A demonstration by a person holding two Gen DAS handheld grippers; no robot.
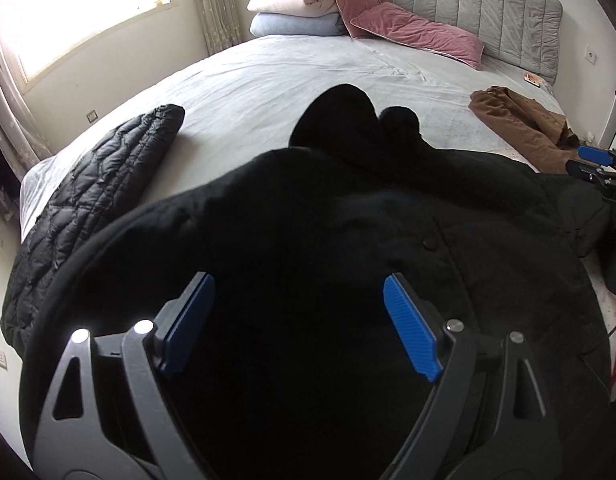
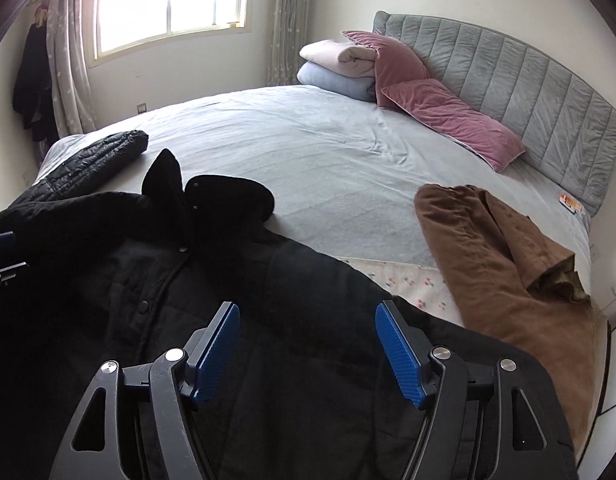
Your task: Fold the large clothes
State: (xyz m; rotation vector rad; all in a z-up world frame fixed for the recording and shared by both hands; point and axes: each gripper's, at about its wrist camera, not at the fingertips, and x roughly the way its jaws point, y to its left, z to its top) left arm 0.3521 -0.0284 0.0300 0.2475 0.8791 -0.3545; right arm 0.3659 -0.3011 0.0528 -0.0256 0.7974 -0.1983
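Observation:
A large black coat (image 1: 347,216) with snap buttons lies spread on the near part of the bed, its hood toward the headboard; it also shows in the right wrist view (image 2: 236,280). My left gripper (image 1: 298,284) hovers over the coat's left side, jaws wide apart and empty. My right gripper (image 2: 308,312) hovers over the coat's right side, jaws wide apart and empty; its blue pad shows at the right edge of the left wrist view (image 1: 595,154).
A black quilted jacket (image 1: 92,192) lies at the bed's left edge. A brown garment (image 2: 507,264) lies at the right. Pink pillows (image 2: 435,108) and folded blankets (image 2: 339,68) rest against the grey headboard (image 2: 527,76). The grey sheet (image 2: 308,148) spreads beyond the coat.

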